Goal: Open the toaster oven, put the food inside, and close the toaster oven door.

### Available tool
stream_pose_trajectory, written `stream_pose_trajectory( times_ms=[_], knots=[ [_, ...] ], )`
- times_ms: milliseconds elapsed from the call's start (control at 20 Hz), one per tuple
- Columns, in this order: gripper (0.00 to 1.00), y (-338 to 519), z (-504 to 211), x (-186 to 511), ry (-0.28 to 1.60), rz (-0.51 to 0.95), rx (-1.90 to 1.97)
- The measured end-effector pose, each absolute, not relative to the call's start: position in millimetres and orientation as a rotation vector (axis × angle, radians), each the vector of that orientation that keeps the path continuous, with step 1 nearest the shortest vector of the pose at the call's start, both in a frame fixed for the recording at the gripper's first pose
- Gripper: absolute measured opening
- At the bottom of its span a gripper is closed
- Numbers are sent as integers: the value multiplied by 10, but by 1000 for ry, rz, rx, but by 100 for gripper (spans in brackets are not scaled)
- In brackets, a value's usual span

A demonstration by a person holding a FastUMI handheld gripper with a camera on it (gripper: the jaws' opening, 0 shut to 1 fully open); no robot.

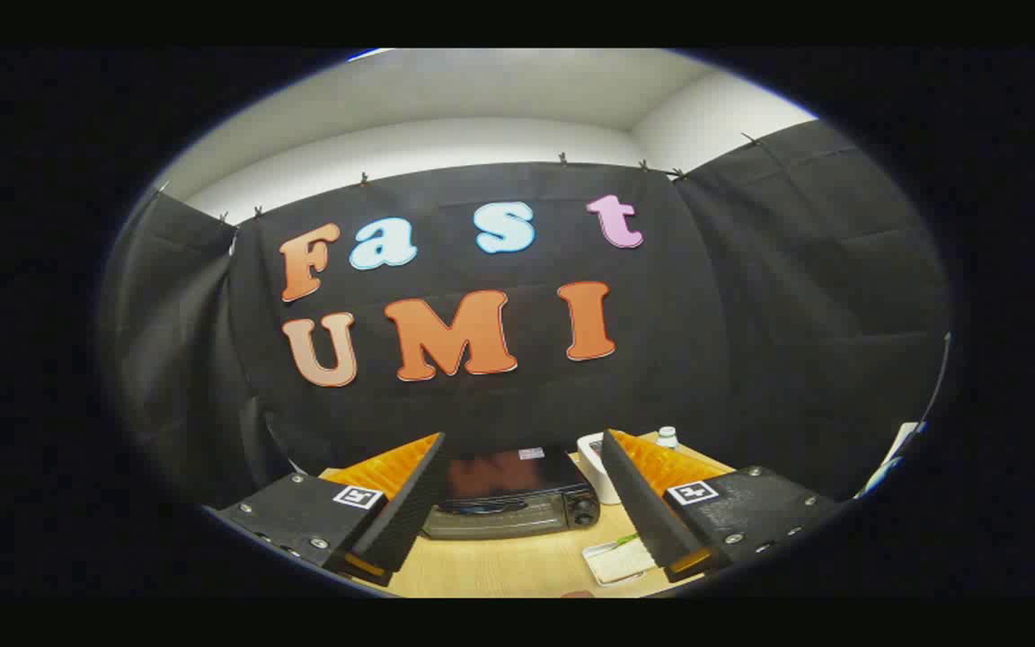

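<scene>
A dark toaster oven (510, 503) stands on a light wooden table (499, 566), its glass door closed and its knobs at the right end. It lies beyond my gripper (522, 445), seen in the wide gap between the two fingers. The gripper is open and holds nothing, raised well above the table. A small white plate (618, 561) with pale food and a green bit rests on the table just right of the oven's front, close to the right finger (648, 503).
A white container (596, 463) stands right of the oven, with a small white-capped bottle (667, 438) behind it. Black cloth walls close the booth at the back and both sides. A white object (895, 454) shows at the far right.
</scene>
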State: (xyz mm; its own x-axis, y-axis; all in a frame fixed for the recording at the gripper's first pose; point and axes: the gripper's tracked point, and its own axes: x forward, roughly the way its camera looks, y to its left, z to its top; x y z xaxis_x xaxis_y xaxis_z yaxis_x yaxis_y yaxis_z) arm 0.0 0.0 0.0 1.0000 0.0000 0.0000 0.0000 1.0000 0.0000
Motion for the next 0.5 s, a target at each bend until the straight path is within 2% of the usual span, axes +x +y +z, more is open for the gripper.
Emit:
stream_pose_trajectory(
  times_ms=[500],
  knots=[
    [99, -149, 264, 111, -13, 10, -48]
  ],
)
